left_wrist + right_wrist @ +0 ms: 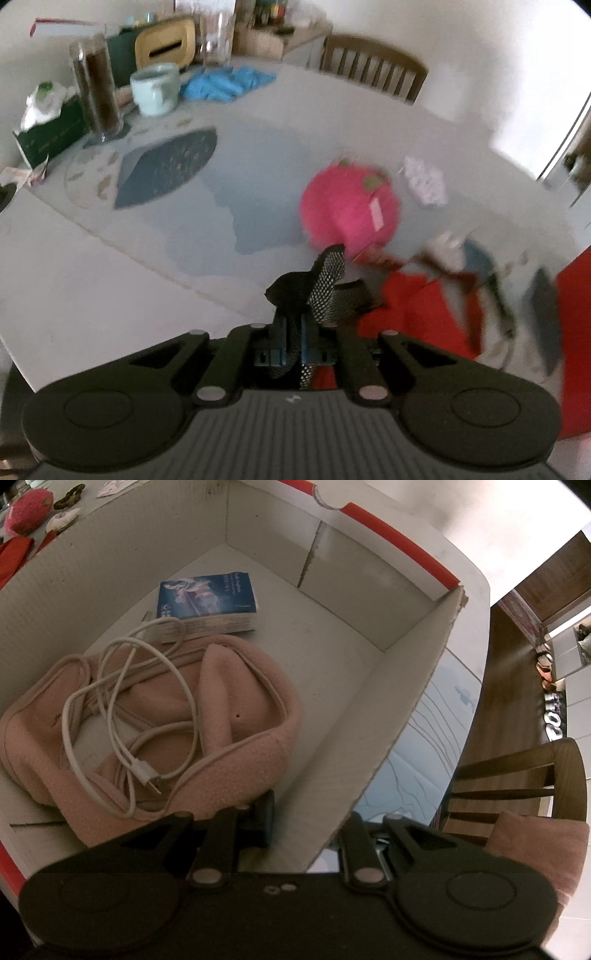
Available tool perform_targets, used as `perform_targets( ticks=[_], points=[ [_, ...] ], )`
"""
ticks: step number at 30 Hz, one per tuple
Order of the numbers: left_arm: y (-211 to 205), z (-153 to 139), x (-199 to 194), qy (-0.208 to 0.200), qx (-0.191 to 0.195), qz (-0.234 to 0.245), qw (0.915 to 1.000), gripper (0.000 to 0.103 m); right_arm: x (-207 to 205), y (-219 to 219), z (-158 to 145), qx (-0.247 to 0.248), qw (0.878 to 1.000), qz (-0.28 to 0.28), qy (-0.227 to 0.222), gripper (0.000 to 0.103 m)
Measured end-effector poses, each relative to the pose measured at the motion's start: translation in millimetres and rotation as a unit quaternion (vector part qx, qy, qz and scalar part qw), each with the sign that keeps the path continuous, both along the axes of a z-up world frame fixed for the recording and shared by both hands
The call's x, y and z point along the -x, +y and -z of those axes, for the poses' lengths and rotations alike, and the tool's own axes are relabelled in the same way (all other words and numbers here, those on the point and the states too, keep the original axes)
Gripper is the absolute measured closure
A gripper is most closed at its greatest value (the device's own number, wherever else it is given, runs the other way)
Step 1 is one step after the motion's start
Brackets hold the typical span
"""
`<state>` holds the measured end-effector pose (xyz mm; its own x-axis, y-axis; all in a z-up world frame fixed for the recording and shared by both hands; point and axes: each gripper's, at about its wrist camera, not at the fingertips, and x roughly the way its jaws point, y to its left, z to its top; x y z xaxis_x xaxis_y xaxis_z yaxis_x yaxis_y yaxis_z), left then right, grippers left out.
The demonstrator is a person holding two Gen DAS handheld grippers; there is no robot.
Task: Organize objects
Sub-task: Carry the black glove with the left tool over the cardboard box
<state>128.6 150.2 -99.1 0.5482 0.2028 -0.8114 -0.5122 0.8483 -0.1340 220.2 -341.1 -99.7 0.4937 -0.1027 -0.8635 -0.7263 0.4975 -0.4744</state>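
My left gripper (293,314) is shut on a black mesh strap (327,284), which sticks up from its tips above the table. Just beyond lies a pink plush fruit (351,210), small at the top left of the right wrist view (27,511). The red outside of a cardboard box (406,314) shows to the right. My right gripper (314,830) is shut on the box wall (388,738), one finger inside and one outside. In the box lie a pink fleece piece (240,720), a coiled white cable (122,701) and a blue packet (207,602).
At the table's far end stand a pale mug (155,88), a tall jar (96,85), a green tissue box (48,129) and blue gloves (225,83), near a dark placemat (166,170). Wooden chairs (373,70) (517,786) flank the table. A white packet (424,181) lies by the plush.
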Motion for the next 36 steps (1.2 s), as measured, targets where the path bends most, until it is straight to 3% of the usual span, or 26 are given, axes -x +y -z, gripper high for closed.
perform_targets(
  ticks=[8, 16, 22, 27, 36],
  points=[
    [-18.3, -58.1, -3.7, -0.076, 0.022, 0.018, 0.9967, 0.098, -1.8, -1.3, 2.7, 0.002, 1.000, 0.000, -0.002, 0.088],
    [-59.0, -100.4, -26.1, -0.130, 0.049, 0.094, 0.9858, 0.098, 1.2, 3.3, 4.9, 0.004, 1.000, -0.002, -0.004, 0.088],
    [-98.8, -112.7, -51.7, -0.141, 0.060, 0.168, 0.9738, 0.098, -1.4, 1.8, 5.7, 0.006, 1.000, -0.003, -0.006, 0.088],
    [-136.5, -117.0, -76.2, -0.140, 0.067, 0.235, 0.9595, 0.098, 0.0, 4.6, 6.7, 0.011, 1.000, -0.004, -0.011, 0.088],
    [-223.1, -125.4, -109.5, -0.133, 0.073, 0.362, 0.9196, 0.098, 2.0, 6.9, 9.3, 0.012, 1.000, -0.002, -0.016, 0.088]
  ],
)
